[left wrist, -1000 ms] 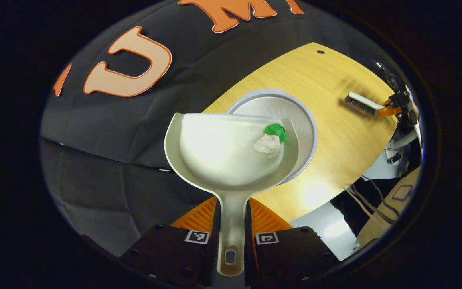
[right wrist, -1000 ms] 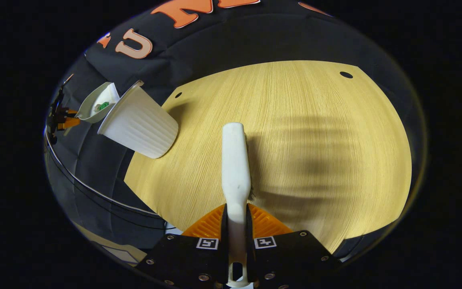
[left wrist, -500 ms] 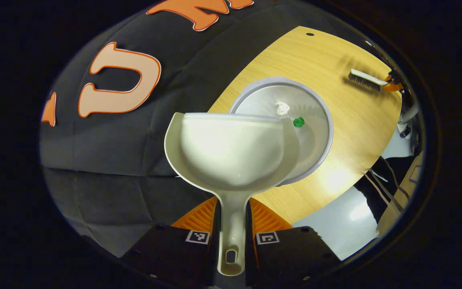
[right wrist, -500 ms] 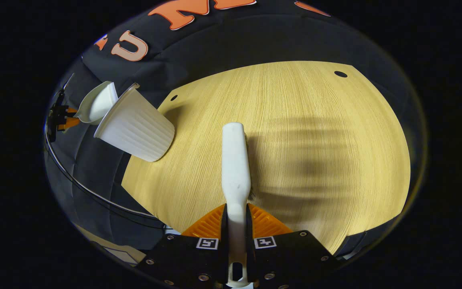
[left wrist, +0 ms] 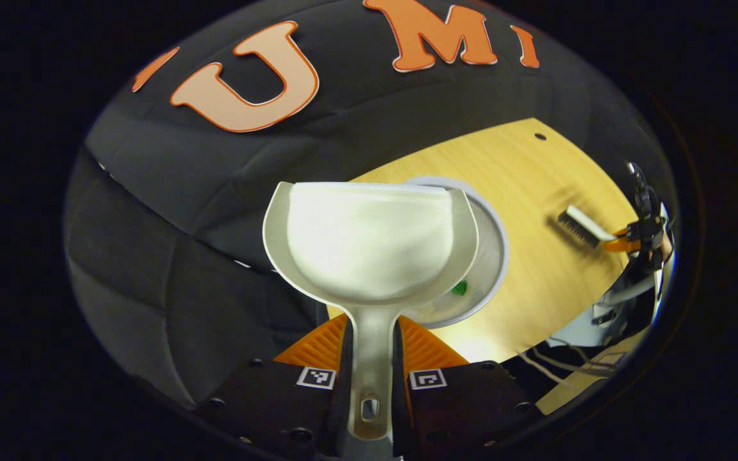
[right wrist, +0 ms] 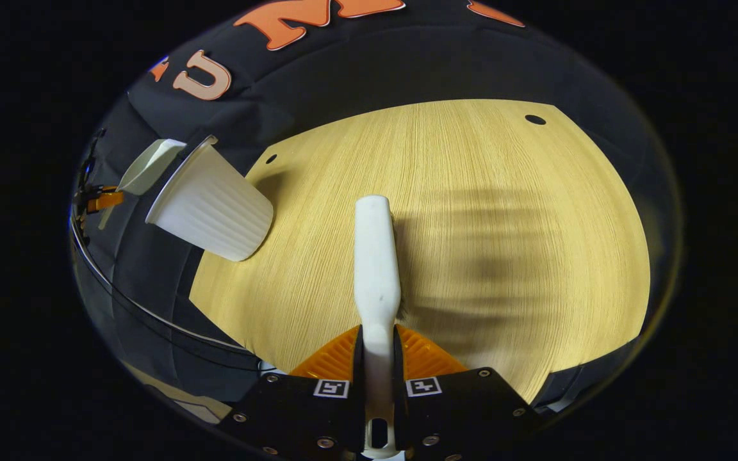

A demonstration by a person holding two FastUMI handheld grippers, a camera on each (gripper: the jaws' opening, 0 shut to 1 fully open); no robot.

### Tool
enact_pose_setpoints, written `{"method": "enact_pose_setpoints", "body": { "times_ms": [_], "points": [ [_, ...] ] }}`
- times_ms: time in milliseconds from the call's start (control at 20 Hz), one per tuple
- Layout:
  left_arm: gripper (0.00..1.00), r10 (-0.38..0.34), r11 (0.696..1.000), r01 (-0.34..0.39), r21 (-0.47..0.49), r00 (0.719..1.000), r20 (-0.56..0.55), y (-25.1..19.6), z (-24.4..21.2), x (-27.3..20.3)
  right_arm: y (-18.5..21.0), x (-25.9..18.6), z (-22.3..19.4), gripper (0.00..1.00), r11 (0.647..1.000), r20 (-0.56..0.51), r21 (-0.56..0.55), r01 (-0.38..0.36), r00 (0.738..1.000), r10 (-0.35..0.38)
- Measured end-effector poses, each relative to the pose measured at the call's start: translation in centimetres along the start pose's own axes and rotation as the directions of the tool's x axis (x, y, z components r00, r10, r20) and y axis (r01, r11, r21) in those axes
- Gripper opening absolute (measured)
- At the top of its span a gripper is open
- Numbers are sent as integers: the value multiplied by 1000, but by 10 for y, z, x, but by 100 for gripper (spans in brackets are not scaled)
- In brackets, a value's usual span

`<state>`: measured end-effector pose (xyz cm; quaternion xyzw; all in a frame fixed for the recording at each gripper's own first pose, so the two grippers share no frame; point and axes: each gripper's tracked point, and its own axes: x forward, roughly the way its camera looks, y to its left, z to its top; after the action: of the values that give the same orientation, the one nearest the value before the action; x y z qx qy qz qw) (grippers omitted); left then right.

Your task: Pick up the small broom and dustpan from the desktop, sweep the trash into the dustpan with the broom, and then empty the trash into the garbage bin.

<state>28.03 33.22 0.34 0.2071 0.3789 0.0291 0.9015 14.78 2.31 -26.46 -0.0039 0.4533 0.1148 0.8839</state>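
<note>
Now the dustpan [left wrist: 369, 246], clamped by its handle in the left gripper [left wrist: 369, 384] jaws, sits level and empty above the garbage bin [left wrist: 487, 256], where a green scrap [left wrist: 459, 288] and probably the rest landed, while the right gripper [right wrist: 378, 390] jaws hold the broom [right wrist: 377, 269] over the desk [right wrist: 503, 211], so emptying looks done.

Open wooden desktop [right wrist: 471, 211] ahead of the broom [right wrist: 377, 256], garbage bin [right wrist: 209, 205] at its left edge.

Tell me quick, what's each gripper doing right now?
Left gripper: shut on the dustpan handle, pan held over the garbage bin.
Right gripper: shut on the broom handle, above the desktop.
</note>
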Motion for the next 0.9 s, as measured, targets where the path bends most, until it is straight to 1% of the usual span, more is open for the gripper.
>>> {"method": "enact_pose_setpoints", "body": {
  "times_ms": [200, 350, 500, 700, 800, 900],
  "points": [
    [27, -110, 989, 118, -86, 989, 102, -44, 26, -6, -2, -2, 2, 18, 1000, 7, -1, 20, 1000, -20],
    [27, -181, 976, 195, -97, 974, 138, -77, 37, -8, -5, -2, 4, 18, 999, 15, 1, 36, 999, -36],
    [28, -253, 961, 265, -75, 957, 145, -109, 37, -11, -8, -3, 5, 18, 998, 15, 8, 64, 998, -64],
    [28, -304, 948, 312, -59, 945, 124, -147, 30, -4, -17, -3, 3, 18, 994, 11, -6, 111, 994, -111],
    [28, -316, 942, 325, -79, 943, 106, -167, 25, 7, -24, -3, 5, 18, 991, 14, -8, 133, 991, -133],
    [28, -315, 940, 323, -112, 945, 84, -200, 11, 26, -31, 1, 7, 18, 988, 21, -2, 153, 988, -153]
  ]
}}
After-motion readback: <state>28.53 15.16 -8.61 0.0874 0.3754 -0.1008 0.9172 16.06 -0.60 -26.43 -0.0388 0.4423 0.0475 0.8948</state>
